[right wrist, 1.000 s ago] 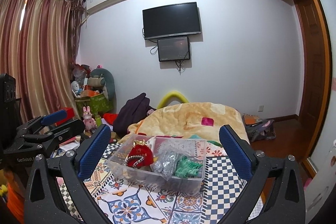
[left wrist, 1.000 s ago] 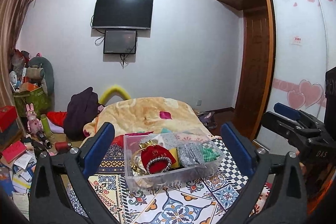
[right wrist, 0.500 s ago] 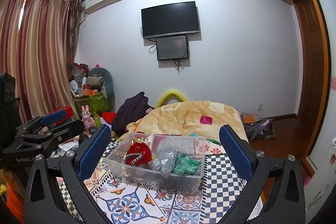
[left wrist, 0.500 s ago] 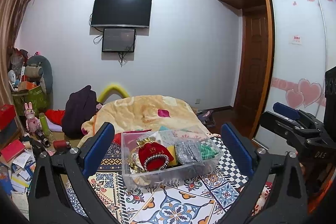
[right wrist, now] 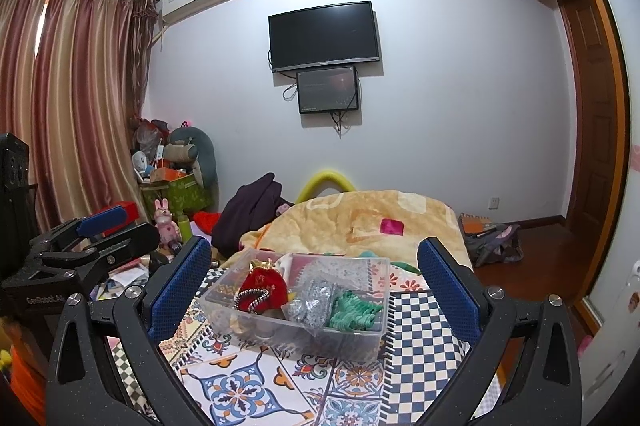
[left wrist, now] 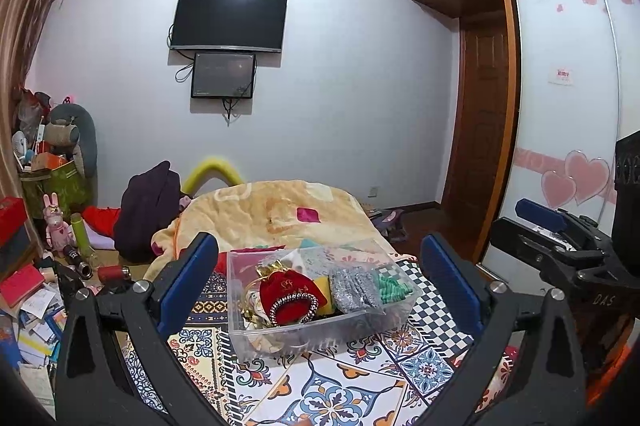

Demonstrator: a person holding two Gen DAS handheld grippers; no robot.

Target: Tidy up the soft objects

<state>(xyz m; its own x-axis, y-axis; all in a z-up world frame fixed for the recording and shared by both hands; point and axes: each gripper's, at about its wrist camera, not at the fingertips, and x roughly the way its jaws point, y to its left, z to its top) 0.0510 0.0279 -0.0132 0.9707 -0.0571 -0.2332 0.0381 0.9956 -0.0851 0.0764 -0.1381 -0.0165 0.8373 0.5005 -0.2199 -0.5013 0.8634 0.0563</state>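
Left gripper (left wrist: 318, 284): jaws spread wide, holding nothing and touching nothing; the blue pads (left wrist: 188, 282) stand either side of the clear box with air between.
Right gripper (right wrist: 314, 288): jaws spread just as wide, empty, both pads (right wrist: 448, 290) clear of the box walls.
Clear box (left wrist: 304, 336): sits on the patterned cloth (left wrist: 320, 386), framed between the fingers at the centre of both wrist views.
Red pouch (left wrist: 290, 296): inside the box toward 9 o'clock, gold tie at its top, beaded ring across its front.
Silver packet (left wrist: 354, 290): inside the box, just beside the pouch on its 3 o'clock side.
Green bundle (left wrist: 392, 288): inside the box at the 3 o'clock end, touching the silver packet.
Yellow piece (left wrist: 322, 286): partly hidden between pouch and packet; what it is cannot be told.
Blanket (left wrist: 272, 214): heaped beyond the box toward 12 o'clock.
Other gripper seen from the left: at 3 o'clock, well apart from the box.
Other gripper seen from the right: at 9 o'clock, likewise apart.
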